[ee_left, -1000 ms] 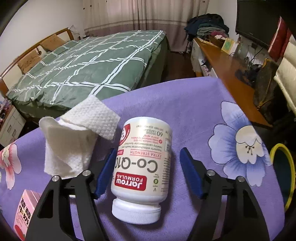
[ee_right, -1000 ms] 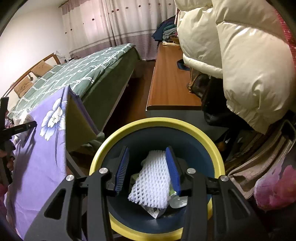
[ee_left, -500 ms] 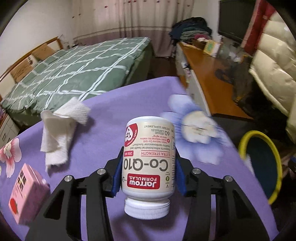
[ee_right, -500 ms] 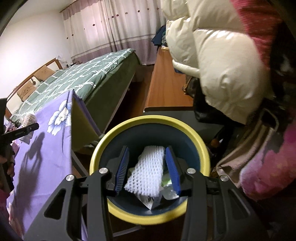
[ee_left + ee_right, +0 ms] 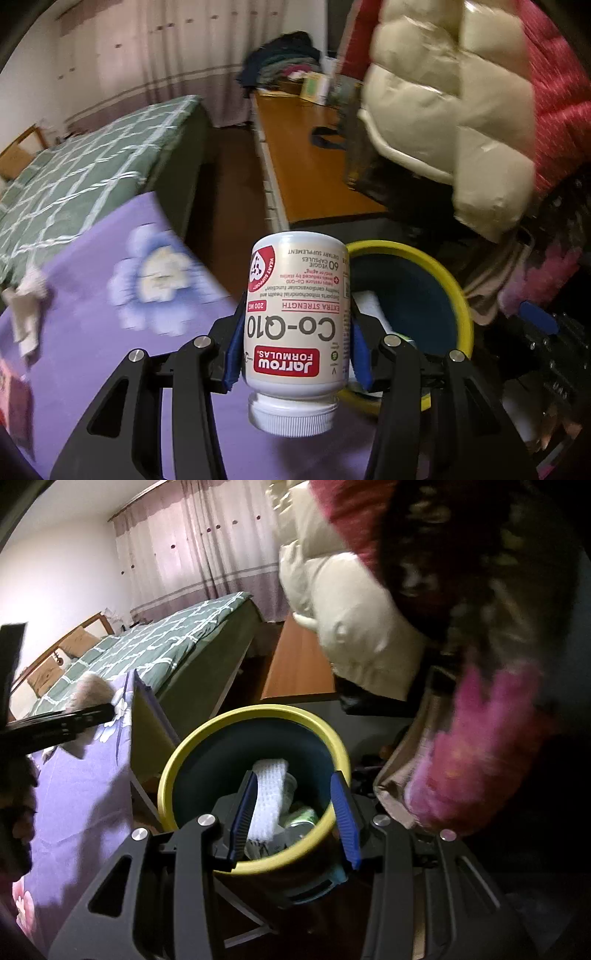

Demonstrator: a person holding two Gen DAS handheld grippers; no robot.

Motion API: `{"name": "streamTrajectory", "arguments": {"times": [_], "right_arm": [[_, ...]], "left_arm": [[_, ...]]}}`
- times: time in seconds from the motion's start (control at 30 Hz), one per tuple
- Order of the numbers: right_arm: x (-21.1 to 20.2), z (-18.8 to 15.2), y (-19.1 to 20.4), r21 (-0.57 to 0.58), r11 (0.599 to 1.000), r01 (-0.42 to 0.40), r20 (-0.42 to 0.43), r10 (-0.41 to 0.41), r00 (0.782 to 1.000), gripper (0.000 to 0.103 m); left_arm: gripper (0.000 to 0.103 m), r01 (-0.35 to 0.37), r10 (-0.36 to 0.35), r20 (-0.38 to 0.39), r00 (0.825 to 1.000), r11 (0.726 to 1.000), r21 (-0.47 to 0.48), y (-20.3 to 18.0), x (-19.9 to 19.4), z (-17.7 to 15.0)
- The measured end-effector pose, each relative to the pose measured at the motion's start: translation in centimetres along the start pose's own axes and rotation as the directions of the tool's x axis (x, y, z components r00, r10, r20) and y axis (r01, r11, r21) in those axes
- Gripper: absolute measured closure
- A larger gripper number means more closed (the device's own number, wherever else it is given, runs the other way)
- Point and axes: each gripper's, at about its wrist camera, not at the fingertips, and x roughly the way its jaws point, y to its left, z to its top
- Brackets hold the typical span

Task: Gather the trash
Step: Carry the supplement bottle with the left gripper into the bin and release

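My left gripper [image 5: 295, 339] is shut on a white Co-Q10 supplement bottle [image 5: 295, 295], cap toward the camera, held in the air above the right edge of the purple flowered tablecloth [image 5: 92, 350]. Just right of and below the bottle stands a dark blue trash bin with a yellow rim [image 5: 436, 266]. My right gripper [image 5: 295, 816] hovers open over that bin's rim [image 5: 207, 746], its blue pads apart and touching nothing. Inside the bin lie a white foam net [image 5: 269, 794] and other scraps. A crumpled white tissue [image 5: 26, 295] lies blurred at the table's far left.
A pink carton [image 5: 11, 387] sits at the table's left edge. Cream and red puffy jackets [image 5: 443, 110] hang over the bin on the right. Behind are a wooden bench [image 5: 314, 177] and a green checked bed [image 5: 92, 166]. Bags and clutter crowd the floor right of the bin.
My left gripper closed on the bottle, lifted it off the table and swung it right toward the bin. My right gripper shifted over the bin, still open.
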Motion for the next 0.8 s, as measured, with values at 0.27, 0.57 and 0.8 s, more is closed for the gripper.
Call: {"name": "streamTrajectory", "arguments": {"times": [0.27,0.57,0.8], "right_arm": [[-0.8,-0.5,-2.6,0.057,0.998,0.014,0.010,-0.015,1.000,0.061],[-0.6,-0.5,-2.8,0.067,0.998,-0.006,0.015,0.005,1.000,0.057],[-0.1,-0.2,-0.5,0.029,0.999,-0.045,0.002,0.045,0.999,0.056]], "left_arm": [[0.056,0.076,-0.072,-0.054,0.996,0.995,0.066,-6.9,3.5,0.8],[0.012,0.006,-0.007,0.037,0.999,1.000,0.028,-6.4,2.3,1.1],[0.009,-0.092,0.112,0.224,0.968,0.991,-0.095,1.3,-7.3,-2.7]]}}
